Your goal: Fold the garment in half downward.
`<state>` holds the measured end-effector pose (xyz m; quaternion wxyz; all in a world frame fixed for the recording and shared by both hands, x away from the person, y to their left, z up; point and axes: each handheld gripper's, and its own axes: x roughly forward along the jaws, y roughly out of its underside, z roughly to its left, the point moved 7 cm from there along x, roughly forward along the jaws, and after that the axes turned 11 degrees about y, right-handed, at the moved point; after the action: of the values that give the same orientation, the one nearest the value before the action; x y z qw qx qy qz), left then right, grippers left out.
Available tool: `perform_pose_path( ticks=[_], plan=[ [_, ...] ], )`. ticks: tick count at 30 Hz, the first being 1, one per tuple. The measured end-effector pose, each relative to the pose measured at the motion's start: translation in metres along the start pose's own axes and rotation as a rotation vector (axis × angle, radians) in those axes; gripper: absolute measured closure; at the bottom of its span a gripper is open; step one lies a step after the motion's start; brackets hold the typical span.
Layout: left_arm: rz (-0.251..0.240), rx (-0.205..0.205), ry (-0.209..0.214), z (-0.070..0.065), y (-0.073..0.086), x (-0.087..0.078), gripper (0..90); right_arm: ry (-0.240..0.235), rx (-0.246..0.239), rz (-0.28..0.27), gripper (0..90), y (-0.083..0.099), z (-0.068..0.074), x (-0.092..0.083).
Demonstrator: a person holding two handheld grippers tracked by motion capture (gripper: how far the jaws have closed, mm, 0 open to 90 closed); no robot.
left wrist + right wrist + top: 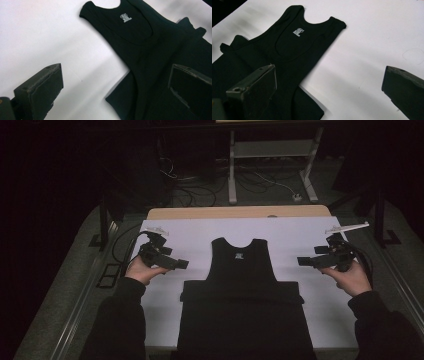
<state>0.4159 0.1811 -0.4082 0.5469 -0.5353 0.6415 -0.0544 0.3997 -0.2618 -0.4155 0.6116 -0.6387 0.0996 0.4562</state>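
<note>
A black tank top (242,285) lies flat on the white table cover (295,240), neck toward the far edge, hem at the near edge; a white neck label (125,18) (298,31) shows inside the collar. A fold crosses it at mid-height. My left gripper (181,264) hovers left of the top, jaws wide apart and pointing right, nothing between them; the top (155,57) shows beyond them. My right gripper (303,261) hovers to its right, pointing left, also open and empty, with the top (274,62) ahead of its jaws.
The white cover lies on a wooden table (235,212). Beyond its far edge are floor cables (190,190) and a white metal frame (272,155). A dark stand (105,220) rises at the left, another (380,215) at the right.
</note>
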Motion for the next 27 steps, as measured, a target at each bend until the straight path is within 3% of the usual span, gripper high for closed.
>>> perform_pose_path(
  ticks=[10,12,17,27],
  plan=[
    [0.021,0.008,0.007,0.006,-0.008,0.007,0.0,0.005,-0.003,0.004,0.0,-0.009,-0.006,0.004],
    [0.006,0.008,0.012,0.003,-0.011,0.01,0.0,0.004,-0.004,0.008,0.0,-0.011,-0.006,0.006],
    [0.03,0.035,0.008,0.002,-0.016,0.018,0.0,0.006,-0.012,0.001,0.0,-0.016,-0.007,0.012],
    [0.033,0.023,0.012,0.014,-0.019,0.027,0.0,0.009,-0.016,0.007,0.0,-0.023,-0.009,0.025]
  ],
)
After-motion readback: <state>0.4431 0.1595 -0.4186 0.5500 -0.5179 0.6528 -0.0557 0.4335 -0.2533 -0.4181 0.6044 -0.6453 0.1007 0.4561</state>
